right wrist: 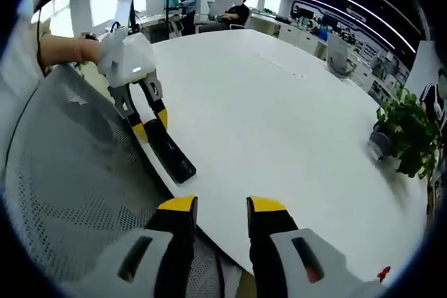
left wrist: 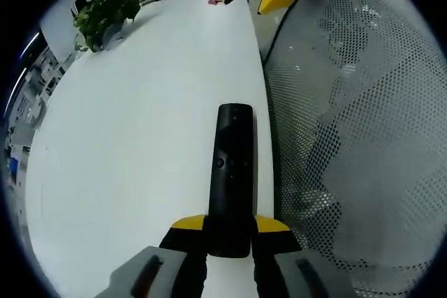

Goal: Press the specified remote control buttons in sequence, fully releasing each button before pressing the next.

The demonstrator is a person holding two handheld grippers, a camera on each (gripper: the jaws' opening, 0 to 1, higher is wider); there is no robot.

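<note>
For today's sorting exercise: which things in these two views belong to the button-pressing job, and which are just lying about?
Belongs to the job:
- black remote control, clamped in the left gripper
- right gripper, open and empty

Just lying about:
- potted plant
- white table
- mesh chair back
- small red item

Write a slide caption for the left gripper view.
Left gripper holds a black remote control over the white table, beside a mesh chair.

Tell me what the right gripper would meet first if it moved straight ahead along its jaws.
Most likely the bare white table. The right gripper is open and empty, pointing over the table's near edge. The remote control, held by the left gripper, lies off to the left of that line. Depth is unclear.
</note>
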